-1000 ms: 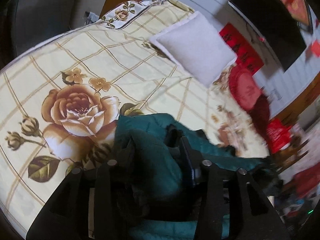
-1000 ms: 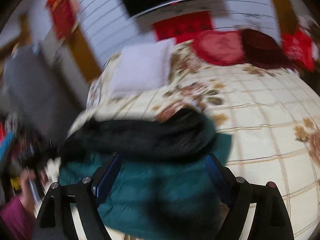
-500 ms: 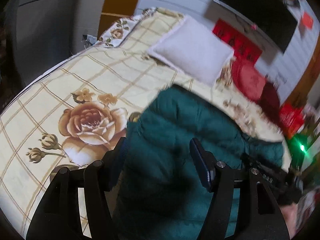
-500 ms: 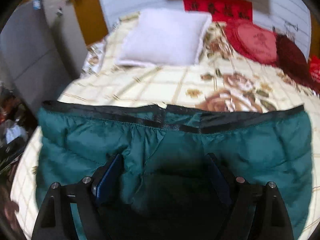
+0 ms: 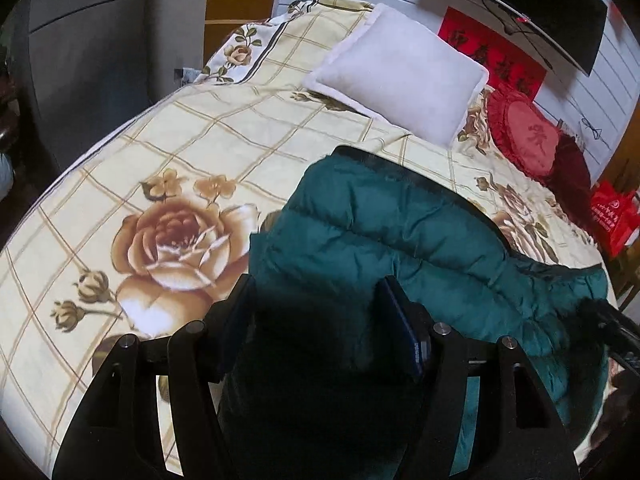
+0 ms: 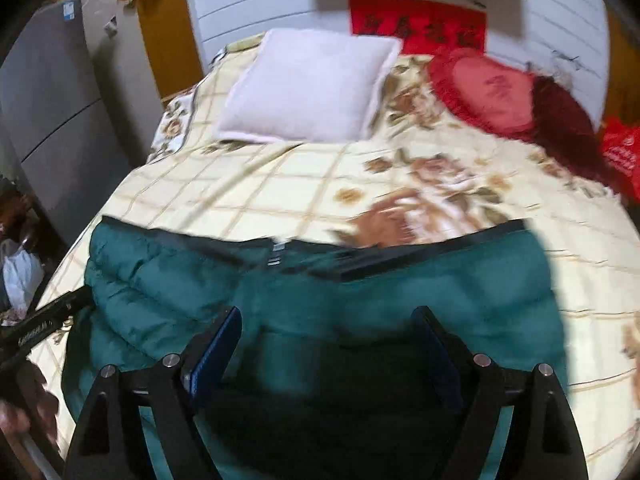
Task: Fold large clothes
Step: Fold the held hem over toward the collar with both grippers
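- Both sets of jaws stand released, left gripper [image 5: 316, 320] and right gripper [image 6: 326, 344] over the jacket [image 6: 400, 292].
- Bunched a second ago, the jacket now lies spread on the bed [image 5: 200, 140], hem toward the pillow [image 6: 308, 84]; folding can start.

Bare bedspread [image 5: 224, 128] lies open between the jacket [image 5: 400, 240] and the pillow [image 5: 400, 80]; red cushions [image 6: 496, 88] crowd the far right.
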A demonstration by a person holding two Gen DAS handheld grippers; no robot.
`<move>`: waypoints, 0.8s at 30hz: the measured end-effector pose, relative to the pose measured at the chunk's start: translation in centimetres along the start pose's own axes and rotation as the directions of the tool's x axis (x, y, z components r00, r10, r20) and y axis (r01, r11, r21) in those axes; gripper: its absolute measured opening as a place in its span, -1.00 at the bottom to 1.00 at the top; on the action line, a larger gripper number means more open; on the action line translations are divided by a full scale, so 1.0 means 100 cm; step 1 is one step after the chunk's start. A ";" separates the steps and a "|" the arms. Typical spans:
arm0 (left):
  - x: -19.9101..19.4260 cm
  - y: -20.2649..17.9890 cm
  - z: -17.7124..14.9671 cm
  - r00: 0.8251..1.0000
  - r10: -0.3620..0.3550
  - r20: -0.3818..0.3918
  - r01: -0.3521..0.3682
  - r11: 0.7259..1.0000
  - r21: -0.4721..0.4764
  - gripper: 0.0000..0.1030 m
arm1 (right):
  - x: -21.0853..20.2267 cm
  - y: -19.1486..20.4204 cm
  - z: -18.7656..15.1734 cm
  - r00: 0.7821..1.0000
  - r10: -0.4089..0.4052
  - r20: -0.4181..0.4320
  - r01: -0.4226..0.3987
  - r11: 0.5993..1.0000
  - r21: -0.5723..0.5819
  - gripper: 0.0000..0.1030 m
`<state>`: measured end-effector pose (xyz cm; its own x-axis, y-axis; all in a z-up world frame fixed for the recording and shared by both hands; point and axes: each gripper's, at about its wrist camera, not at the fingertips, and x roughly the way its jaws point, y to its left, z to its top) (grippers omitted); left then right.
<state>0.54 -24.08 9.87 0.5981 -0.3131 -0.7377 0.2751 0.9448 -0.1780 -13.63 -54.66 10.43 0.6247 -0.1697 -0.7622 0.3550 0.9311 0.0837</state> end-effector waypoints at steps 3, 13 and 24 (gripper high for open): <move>0.018 -0.003 0.002 0.999 0.030 -0.025 -0.031 1.000 0.000 0.24 | 0.009 -0.024 -0.004 0.997 -0.077 -0.022 0.078 0.997 0.023 0.64; 0.046 -0.010 -0.004 0.996 0.090 -0.024 -0.088 0.993 0.076 0.42 | 0.063 -0.046 -0.023 0.992 -0.113 -0.061 0.117 0.991 0.060 0.69; 0.050 -0.006 -0.007 0.997 0.075 -0.029 -0.074 0.996 0.051 0.50 | -0.013 -0.038 -0.038 0.997 -0.076 0.006 0.075 0.996 0.053 0.68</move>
<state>2.84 -26.10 5.85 0.5953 -0.2383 -0.7673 0.2682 0.9592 -0.0899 -18.41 -56.75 8.68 0.6002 -0.2418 -0.7624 0.4378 0.8970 0.0601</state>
